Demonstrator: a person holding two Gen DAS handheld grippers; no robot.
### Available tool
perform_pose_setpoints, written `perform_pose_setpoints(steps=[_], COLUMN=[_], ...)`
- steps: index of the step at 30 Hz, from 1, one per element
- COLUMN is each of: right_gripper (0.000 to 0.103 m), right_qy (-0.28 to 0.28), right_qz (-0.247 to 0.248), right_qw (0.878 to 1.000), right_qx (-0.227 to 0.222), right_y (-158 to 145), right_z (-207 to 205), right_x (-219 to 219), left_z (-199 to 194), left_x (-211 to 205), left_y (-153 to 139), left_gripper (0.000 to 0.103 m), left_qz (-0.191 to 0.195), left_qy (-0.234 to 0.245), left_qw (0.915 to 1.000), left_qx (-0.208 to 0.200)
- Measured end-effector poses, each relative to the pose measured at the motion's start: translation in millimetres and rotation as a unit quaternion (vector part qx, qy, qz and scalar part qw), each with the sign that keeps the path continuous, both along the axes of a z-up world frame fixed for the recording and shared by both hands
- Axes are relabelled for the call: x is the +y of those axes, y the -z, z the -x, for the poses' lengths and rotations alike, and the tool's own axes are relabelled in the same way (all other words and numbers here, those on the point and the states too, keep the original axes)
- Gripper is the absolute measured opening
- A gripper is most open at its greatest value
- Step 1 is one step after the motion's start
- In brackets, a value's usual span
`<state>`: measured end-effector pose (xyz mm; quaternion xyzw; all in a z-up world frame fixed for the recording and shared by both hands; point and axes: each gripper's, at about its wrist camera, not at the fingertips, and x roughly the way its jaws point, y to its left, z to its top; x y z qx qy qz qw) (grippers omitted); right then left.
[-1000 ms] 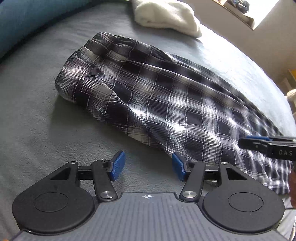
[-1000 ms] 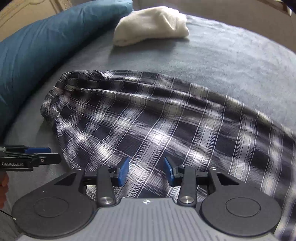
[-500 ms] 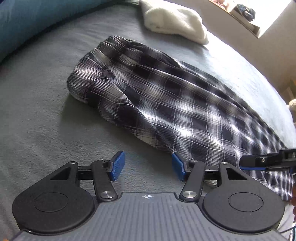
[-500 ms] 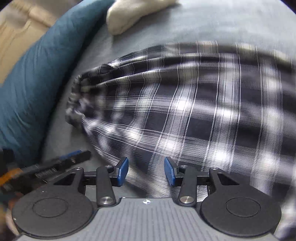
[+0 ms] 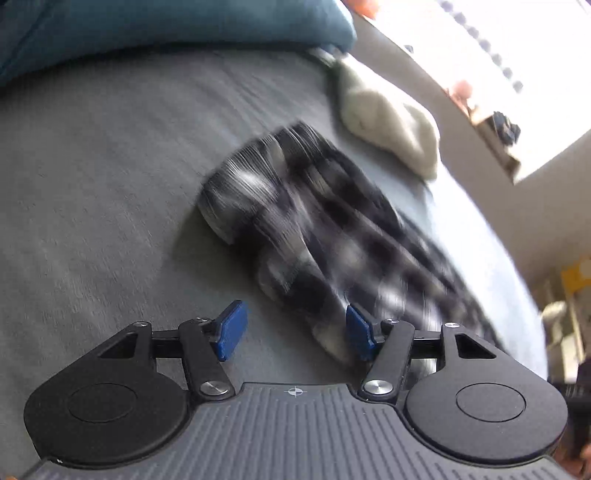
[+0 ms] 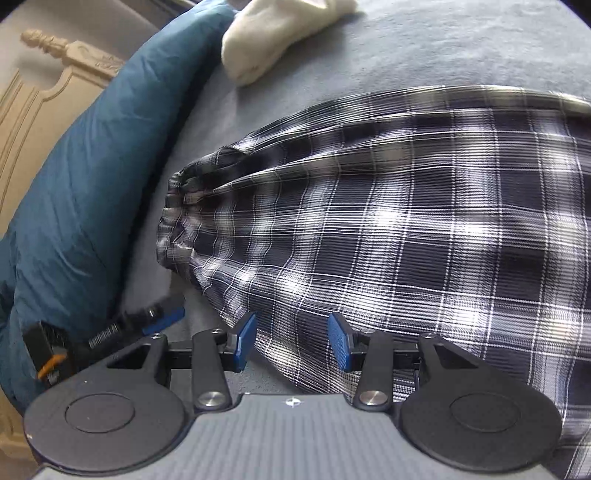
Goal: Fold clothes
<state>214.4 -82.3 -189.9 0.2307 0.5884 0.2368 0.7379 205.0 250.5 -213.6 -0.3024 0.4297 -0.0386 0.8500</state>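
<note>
Grey blanket [image 5: 110, 177] covers the bed, and on it lies the plaid garment [image 5: 314, 229], dark with white checks, stretched slantwise from the middle of the left wrist view down toward its right side. This whole view is smeared with motion. The left gripper [image 5: 293, 330] hangs low over the blanket with its blue pads spread apart and nothing clamped between them; its jaws have just been opening a little further. The near edge of the plaid cloth reaches in beside the right-hand pad [image 5: 357, 338], though with the blur I cannot tell whether it touches. Beyond the garment a cream folded cloth [image 5: 391, 125] rests near the far edge of the bed, and a blue pillow [image 5: 177, 22] runs along the top. A bright window [image 5: 509, 48] glares at the upper right.

From the right wrist view the picture is sharper. The plaid garment [image 6: 406, 229] fills the centre and right, its gathered end [image 6: 184, 206] lying close to the blue pillow [image 6: 85, 177]. The right gripper [image 6: 291, 341] hovers at the garment's lower edge, pads parted, with the cloth lying under the gap but not pinched. At the lower left the left gripper [image 6: 162, 319] pokes in over the blanket [image 6: 443, 51], just beside the garment's edge. The cream cloth [image 6: 280, 33] sits at the top, and a carved pale headboard [image 6: 44, 81] shows behind the pillow.
</note>
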Motion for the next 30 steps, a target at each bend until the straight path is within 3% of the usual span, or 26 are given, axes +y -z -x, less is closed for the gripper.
perform_pose_setpoints(steps=[7, 13, 17, 20, 23, 30], right_gripper=[0.046, 0.047, 0.047, 0.044, 0.043, 0.039], right_qy=[-0.019, -0.039, -0.064, -0.094, -0.121, -0.131], right_qz=[0.003, -0.006, 0.055, 0.106, 0.154, 0.170], right_qw=[0.999, 0.998, 0.992, 0.980, 0.969, 0.966], right_qx=[-0.041, -0.047, -0.092, -0.137, -0.153, -0.143], right_y=[-5, -11, -9, -4, 12, 38], right_z=[-5, -29, -36, -34, -33, -38], right_x=[8, 30, 55, 73, 85, 85], left_z=[-16, -27, -34, -41, -47, -47], left_x=[28, 47, 50, 45, 40, 31], left_y=[21, 38, 44, 46, 46, 38], left_gripper=[0.060, 0.061, 0.061, 0.060, 0.056, 0.027], left_qz=[0.038, 0.121, 0.154, 0.150, 0.139, 0.095], left_qy=[-0.029, -0.052, -0.066, -0.069, -0.083, -0.122], left_qw=[0.9988, 0.9910, 0.9855, 0.9859, 0.9865, 0.9879], left_qx=[-0.010, -0.021, -0.024, -0.027, -0.026, -0.012])
